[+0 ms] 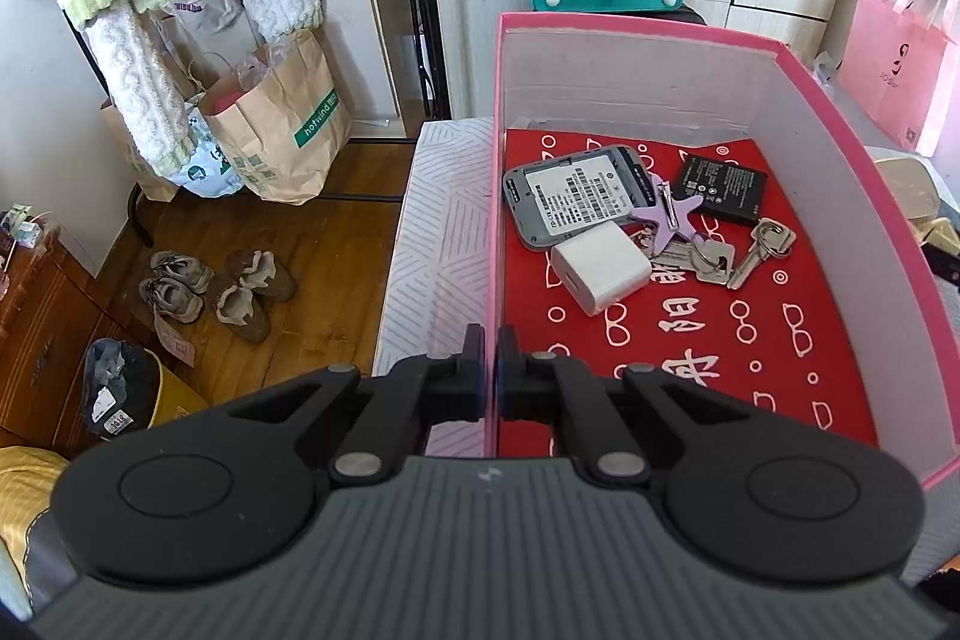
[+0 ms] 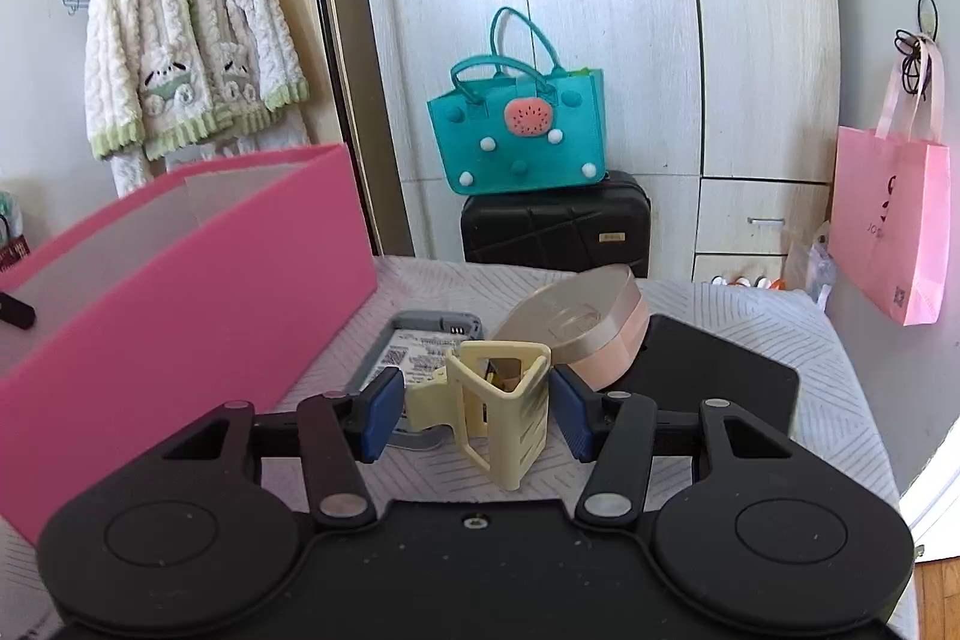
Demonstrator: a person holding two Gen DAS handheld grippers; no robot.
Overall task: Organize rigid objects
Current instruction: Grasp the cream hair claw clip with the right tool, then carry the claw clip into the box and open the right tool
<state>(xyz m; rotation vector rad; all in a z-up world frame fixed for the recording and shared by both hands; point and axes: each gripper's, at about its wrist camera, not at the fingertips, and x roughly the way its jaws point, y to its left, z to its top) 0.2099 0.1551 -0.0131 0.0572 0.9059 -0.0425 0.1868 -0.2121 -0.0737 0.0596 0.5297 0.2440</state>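
Note:
My left gripper is shut on the left wall of the pink box. Inside on the red lining lie a grey device, a white charger, a black battery, and keys with a purple star tag. My right gripper is open with its blue pads on either side of a cream hair claw clip on the bed; the pads do not touch it. Behind the clip lie a grey device, a round pink compact and a black tablet. The pink box stands to the left.
A teal felt bag sits on a black suitcase against the wardrobe. A pink gift bag hangs at right. Paper bags and shoes are on the wooden floor left of the bed.

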